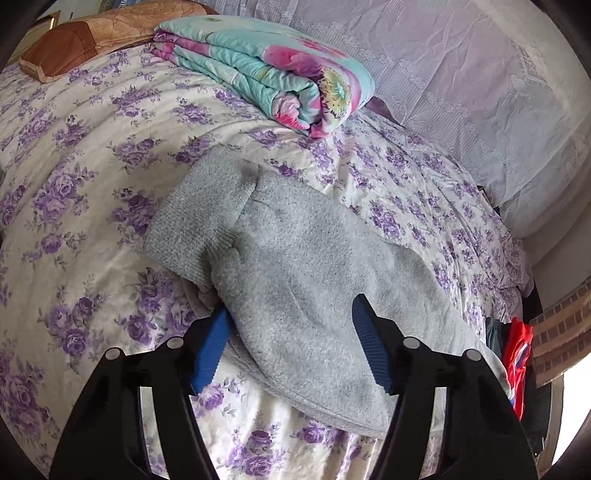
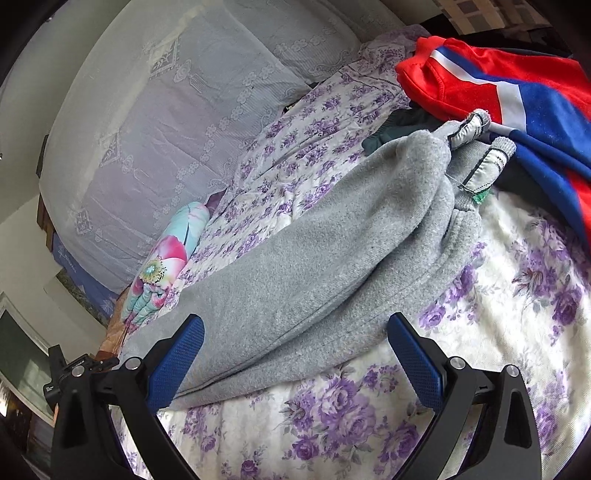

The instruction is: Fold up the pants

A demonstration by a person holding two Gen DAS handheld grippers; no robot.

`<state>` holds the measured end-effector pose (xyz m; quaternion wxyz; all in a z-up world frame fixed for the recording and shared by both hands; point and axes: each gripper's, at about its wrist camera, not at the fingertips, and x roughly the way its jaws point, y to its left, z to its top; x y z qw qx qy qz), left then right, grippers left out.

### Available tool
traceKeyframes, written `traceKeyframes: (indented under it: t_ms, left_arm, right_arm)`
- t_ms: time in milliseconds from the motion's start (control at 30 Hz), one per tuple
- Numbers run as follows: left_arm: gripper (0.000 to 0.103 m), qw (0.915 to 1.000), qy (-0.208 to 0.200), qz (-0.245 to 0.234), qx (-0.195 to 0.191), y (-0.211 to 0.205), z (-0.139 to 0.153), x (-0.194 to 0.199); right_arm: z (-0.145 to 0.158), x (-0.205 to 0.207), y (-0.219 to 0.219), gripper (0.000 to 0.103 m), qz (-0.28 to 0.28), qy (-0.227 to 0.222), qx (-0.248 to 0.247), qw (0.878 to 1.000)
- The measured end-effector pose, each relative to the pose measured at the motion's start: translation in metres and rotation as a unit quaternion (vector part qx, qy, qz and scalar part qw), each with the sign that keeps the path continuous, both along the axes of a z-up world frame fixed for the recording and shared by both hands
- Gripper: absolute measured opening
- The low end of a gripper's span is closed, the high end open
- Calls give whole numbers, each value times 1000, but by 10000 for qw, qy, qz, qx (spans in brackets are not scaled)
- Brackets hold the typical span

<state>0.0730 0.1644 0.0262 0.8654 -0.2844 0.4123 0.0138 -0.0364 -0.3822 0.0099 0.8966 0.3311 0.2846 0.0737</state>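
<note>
Grey fleece pants [image 1: 295,258] lie stretched across a purple-flowered bedspread [image 1: 74,184]. In the left wrist view the ribbed cuff end [image 1: 199,206] lies farther away. My left gripper [image 1: 291,321] is open, its blue pads either side of the leg, just above the cloth. In the right wrist view the pants [image 2: 314,258] run up to the waistband with white labels [image 2: 484,170]. My right gripper [image 2: 295,332] is open, low over the near edge of the pants, holding nothing.
A folded teal and pink floral quilt [image 1: 266,70] lies beyond the cuff end, with a brown pillow [image 1: 92,33] behind it. A red, white and blue garment [image 2: 517,92] lies by the waistband. A lace-covered headboard or wall [image 2: 166,110] bounds the bed.
</note>
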Motion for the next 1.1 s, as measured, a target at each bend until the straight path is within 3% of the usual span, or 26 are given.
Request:
traceKeyframes:
  t_ms: [67,167,200,233,267,433,600,700,800,900,933,967,1000,1100]
  left_arm:
    - [70,10000,-33,0,-73,2,-4,-1]
    - [65,9999,-75,50,-120,3,-9,-6]
    - [46,10000,-55,56,-35,3,-10,-7]
    - [33,9999,-26,78,132,1,-9,-8]
    - [11,9996,-34,108,243,2,-8,-9]
    - [6,9990,-430,5,-98,11,8,-15]
    - [6,9975,-690,-155,-18,3,32,-12]
    - [6,9972,-731,-172,63,-2,40,-6]
    - [6,9969,-760,-178,105,-4,43,-4]
    - [6,9970,-740,-176,128,-4,45,-2]
    - [6,9970,-732,-185,165,-4,46,0]
    - [6,9970,-725,-192,215,-5,47,2]
    - [6,9969,-713,-194,264,-6,49,6]
    - [6,9958,-770,-221,437,-10,60,17]
  right_arm:
    - [0,-1,-1,100,-11,-8,-5,10000]
    - [1,-2,-1,100,-9,-20,0,10000]
    - [1,-3,-1,100,3,-40,-16,10000]
    - [2,-6,-2,99,-19,-77,-32,10000]
    - [3,-8,-3,98,-41,-82,-87,9999]
    - [7,-20,-18,98,-14,-64,-292,9996]
    - [1,-1,-51,98,136,270,596,9978]
    - [0,15,-54,87,480,329,1166,9915]
    - [-5,35,-42,73,824,692,1241,9864]
    - [-18,47,-36,61,794,977,1317,9833]
    - [-18,50,-34,50,827,945,1238,9843]
    - [-17,54,-32,26,906,874,1127,9856]
    - [-15,58,-30,13,949,855,999,9868]
    - [7,62,-22,8,1092,559,486,9913]
